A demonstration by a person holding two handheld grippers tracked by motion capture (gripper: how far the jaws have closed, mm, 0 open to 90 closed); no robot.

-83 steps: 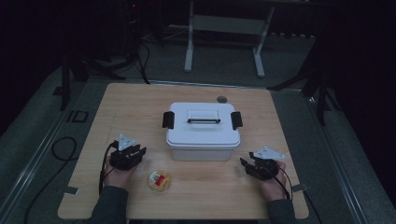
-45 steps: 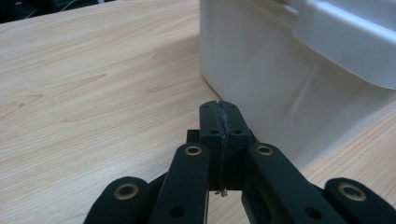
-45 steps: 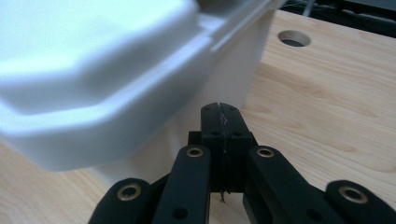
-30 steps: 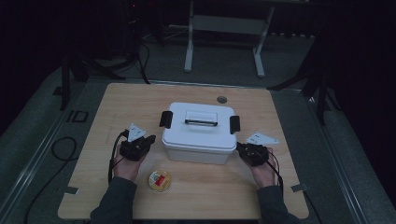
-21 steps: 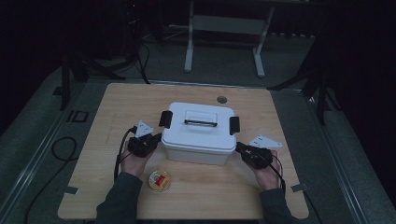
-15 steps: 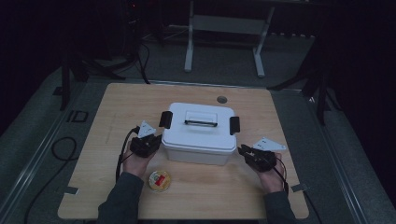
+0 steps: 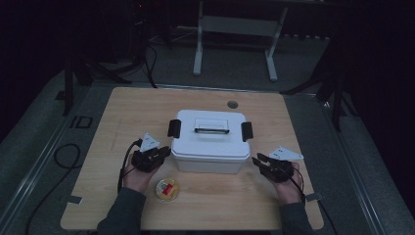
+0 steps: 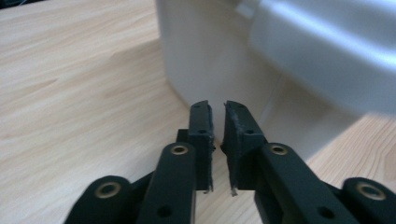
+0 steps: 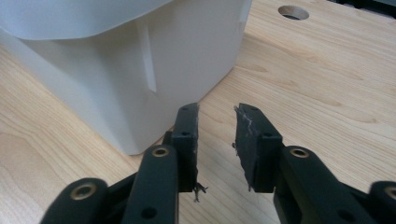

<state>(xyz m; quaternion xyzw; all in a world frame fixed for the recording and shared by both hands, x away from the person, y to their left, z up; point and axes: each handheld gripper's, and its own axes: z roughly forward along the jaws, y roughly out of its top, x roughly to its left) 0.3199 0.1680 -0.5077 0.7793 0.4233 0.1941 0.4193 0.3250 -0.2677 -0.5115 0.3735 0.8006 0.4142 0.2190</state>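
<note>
Two hand-held grippers flank the white lidded box (image 7: pixel 209 142), which sits mid-worktop (image 7: pixel 122 107) with its long axis running across. The left hand-held gripper (image 7: pixel 164 152) is almost touching its left wall; the right hand-held gripper (image 7: pixel 255 160) stands just off its right front corner. Both have just been opening, nothing between their jaws. A small round container (image 7: pixel 167 189) lies just before the box's left front corner.

A white plastic storage box (image 7: pixel 209 142) stands upright near the middle of the wooden table, its long side facing the person. Its lid is on and looks seated flat, with a dark carry handle lying down in a recess on top. A black latch sits at each short end, left (image 7: pixel 174 128) and right (image 7: pixel 246 131). The body narrows slightly below the overhanging lid rim.
</note>
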